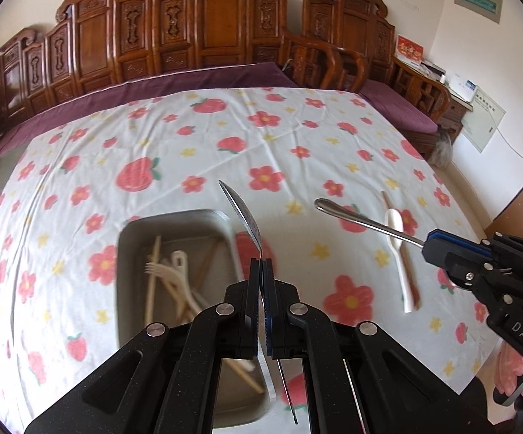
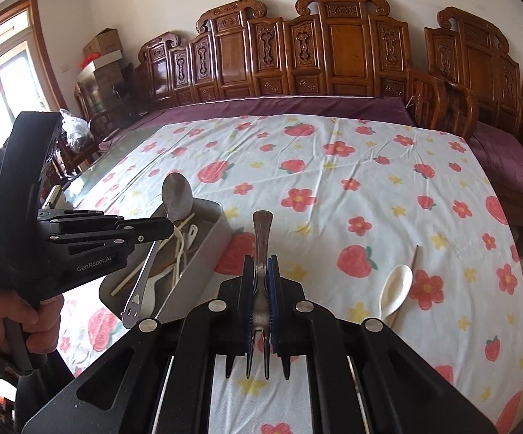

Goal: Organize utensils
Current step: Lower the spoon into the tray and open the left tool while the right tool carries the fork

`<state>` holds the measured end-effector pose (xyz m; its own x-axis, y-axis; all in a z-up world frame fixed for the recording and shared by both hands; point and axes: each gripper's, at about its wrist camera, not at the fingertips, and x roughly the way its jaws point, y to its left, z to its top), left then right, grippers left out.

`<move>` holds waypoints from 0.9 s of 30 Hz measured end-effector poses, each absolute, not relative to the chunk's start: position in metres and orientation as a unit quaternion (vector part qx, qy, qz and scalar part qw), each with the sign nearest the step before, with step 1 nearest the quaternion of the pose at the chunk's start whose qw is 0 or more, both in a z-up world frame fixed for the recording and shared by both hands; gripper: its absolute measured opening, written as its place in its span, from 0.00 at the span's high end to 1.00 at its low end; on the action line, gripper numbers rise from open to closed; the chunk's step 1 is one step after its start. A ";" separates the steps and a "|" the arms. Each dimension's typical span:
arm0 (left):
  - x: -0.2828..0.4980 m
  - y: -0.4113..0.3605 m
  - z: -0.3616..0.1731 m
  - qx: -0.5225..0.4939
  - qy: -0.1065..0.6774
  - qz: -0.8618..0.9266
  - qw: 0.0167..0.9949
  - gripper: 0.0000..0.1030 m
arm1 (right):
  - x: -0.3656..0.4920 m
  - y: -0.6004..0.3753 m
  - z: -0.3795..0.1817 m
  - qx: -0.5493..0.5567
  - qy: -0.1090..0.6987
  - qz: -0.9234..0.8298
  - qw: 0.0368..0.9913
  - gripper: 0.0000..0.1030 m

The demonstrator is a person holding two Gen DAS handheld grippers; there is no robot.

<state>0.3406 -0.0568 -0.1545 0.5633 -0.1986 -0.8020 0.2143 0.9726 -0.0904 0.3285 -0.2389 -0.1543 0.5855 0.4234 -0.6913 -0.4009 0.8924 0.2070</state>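
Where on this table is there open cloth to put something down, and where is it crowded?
Free: the wide floral cloth between the metal tray and the sofa's purple cushion, and the strip between the tray and the white spoon. Crowded: inside the tray, and around the white spoon and the chopstick beside it.

The right hand-held gripper [image 2: 260,291] clamps a metal fork [image 2: 261,253]; the left hand-held gripper [image 2: 169,229] holds a metal spoon [image 2: 177,195] above the tray [image 2: 203,253].

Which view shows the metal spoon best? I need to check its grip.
The right wrist view: the metal spoon shows its bowl and handle, clamped in the left hand-held gripper. In the left wrist view it appears edge-on.
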 end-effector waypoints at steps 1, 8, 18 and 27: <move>0.341 -0.052 -0.156 0.009 0.454 -0.114 0.884 0.99 | 0.329 -0.235 -0.155 0.012 0.393 0.233 0.889 0.91; 0.345 -0.023 -0.168 0.009 0.465 -0.097 0.880 0.99 | 0.330 -0.214 -0.156 0.003 0.396 0.241 0.886 0.91; 0.349 -0.009 -0.192 0.012 0.485 -0.085 0.870 0.99 | 0.326 -0.186 -0.157 -0.010 0.399 0.252 0.881 0.91; 0.338 0.015 -0.183 0.000 0.470 -0.084 0.879 0.85 | 0.327 -0.153 -0.158 -0.022 0.401 0.264 0.877 0.91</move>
<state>0.3379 0.0147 -0.1827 0.5448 -0.1472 -0.8256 0.1480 0.9859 -0.0781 0.3267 -0.1528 -0.1583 0.5384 0.4458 -0.7151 -0.4815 0.8592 0.1731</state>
